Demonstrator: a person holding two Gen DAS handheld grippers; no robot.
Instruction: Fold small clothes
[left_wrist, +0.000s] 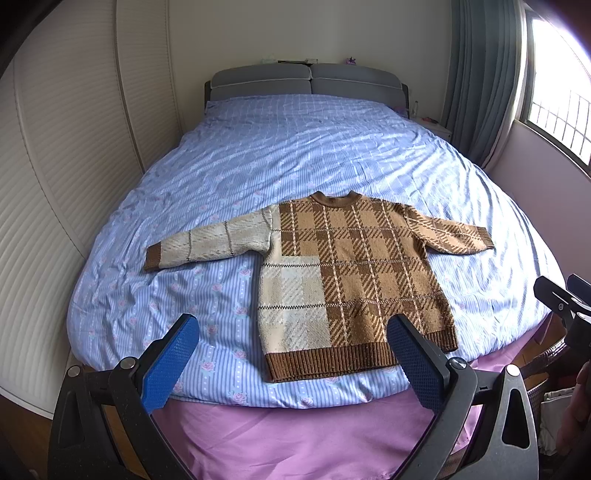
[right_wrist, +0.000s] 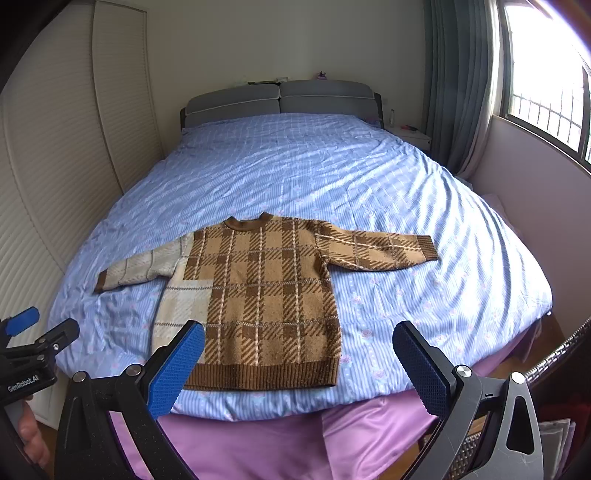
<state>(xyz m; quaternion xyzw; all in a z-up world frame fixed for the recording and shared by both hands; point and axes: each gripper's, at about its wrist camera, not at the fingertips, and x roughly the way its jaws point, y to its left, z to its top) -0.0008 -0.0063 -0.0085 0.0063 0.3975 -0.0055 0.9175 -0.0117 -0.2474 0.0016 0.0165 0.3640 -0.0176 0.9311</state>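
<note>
Brown-and-cream plaid knitted sweater (left_wrist: 343, 280) lies flat, front up, both sleeves spread out, near the foot of your bed on the blue striped floral bedspread (left_wrist: 295, 155). Your left gripper (left_wrist: 295, 354) hovers over the hem, jaws spread wide, holding nothing. Your right gripper (right_wrist: 299, 358) hovers likewise, jaws spread, clear of the knit.

The small things on the headboard shelf (left_wrist: 295, 60) are too small to tell. The left gripper's finger (right_wrist: 184, 363) hides part of the sweater's (right_wrist: 266, 291) hem.
</note>
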